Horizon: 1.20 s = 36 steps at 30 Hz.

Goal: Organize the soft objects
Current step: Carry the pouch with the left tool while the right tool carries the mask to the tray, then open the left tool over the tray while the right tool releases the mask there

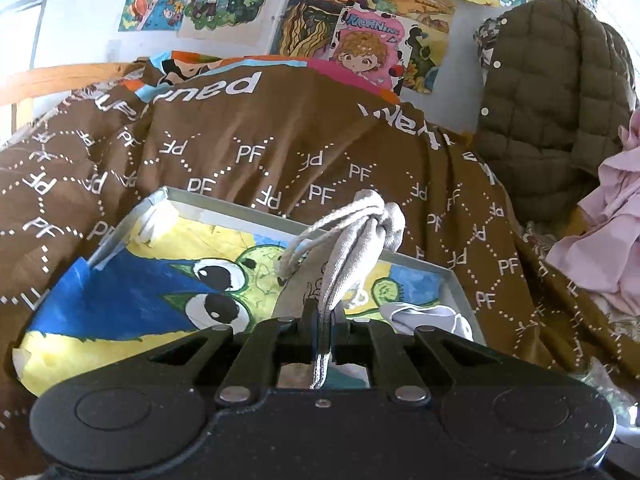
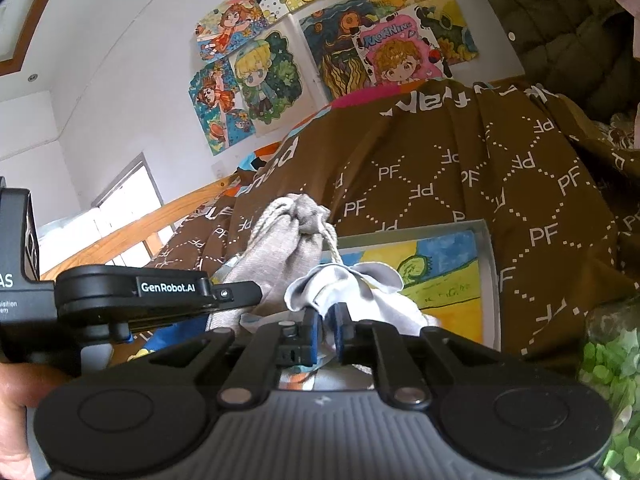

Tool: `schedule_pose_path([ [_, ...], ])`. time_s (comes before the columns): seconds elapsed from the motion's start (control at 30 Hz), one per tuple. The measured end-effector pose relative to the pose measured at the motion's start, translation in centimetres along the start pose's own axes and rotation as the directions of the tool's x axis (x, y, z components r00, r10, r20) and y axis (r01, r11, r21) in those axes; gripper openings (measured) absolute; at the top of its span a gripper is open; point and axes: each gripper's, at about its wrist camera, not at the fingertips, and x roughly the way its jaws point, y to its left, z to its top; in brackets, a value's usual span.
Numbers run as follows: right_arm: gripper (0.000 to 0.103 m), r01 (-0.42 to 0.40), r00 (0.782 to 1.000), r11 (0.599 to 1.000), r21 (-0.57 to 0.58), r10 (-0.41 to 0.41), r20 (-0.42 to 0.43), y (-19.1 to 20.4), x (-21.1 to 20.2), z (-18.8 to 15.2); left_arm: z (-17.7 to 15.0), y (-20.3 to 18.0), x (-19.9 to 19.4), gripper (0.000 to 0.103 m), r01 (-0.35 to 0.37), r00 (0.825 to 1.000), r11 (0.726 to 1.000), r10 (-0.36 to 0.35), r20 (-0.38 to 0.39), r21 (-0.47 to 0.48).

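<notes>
The left gripper (image 1: pixel 322 320) pinches a grey drawstring cloth pouch (image 1: pixel 356 236); only the right wrist view shows the right gripper (image 2: pixel 325 326) – fingers slightly spread – around a pale grey cloth bundle (image 2: pixel 352 288).

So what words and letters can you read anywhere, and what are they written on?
"PF": repeated in white all over the brown patterned blanket.
"MORNING": on the pink cartoon poster of a curly-haired child on the wall.
"GenRobot.AI": white print on the black left gripper, seen from the right wrist.
Larger white words along the blanket's edge are upside down and folded; not readable in full.
Small white print at the picture's left edge beside that gripper: cut off, unreadable.
</notes>
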Motion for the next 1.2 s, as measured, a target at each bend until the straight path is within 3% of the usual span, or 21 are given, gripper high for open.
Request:
schedule_pose_path([
  [0.17,0.014,0.002,1.0,1.0,0.0,-0.002,-0.001,0.1,0.0,0.0,-0.1,0.0,-0.1,0.009,0.018,1.0,1.0,-0.018,-0.004,-0.004],
  [0.33,0.025,0.012,1.0,1.0,0.007,-0.011,-0.004,-0.1,0.0,0.0,-0.1,0.0,-0.2,0.009,0.028,1.0,0.999,-0.028,-0.003,-0.019],
  [0.47,0.027,0.014,1.0,1.0,0.012,-0.014,-0.008,-0.2,0.0,0.0,-0.1,0.0,-0.2,0.01,0.036,0.999,0.999,-0.036,-0.004,-0.029],
  [0.6,0.038,0.018,1.0,1.0,0.007,-0.018,-0.012,0.0,0.0,0.2,0.0,0.1,-0.2,0.012,0.043,0.999,0.998,-0.043,-0.007,-0.038],
  [0.73,0.058,0.035,0.999,0.999,-0.007,-0.035,0.001,0.2,-0.6,0.6,0.2,0.1,-0.4,0.026,0.04,0.999,0.998,-0.041,-0.012,-0.049],
  [0.87,0.069,0.06,0.998,0.998,-0.023,-0.06,0.006,0.3,-1.3,1.2,0.5,0.2,-1.2,0.052,0.029,1.0,0.997,-0.029,-0.004,-0.067],
  [1.2,0.089,0.085,0.996,0.996,-0.034,-0.084,0.043,1.4,-4.4,2.7,0.8,1.0,-4.6,0.071,0.004,1.0,0.995,-0.001,0.031,-0.096],
])
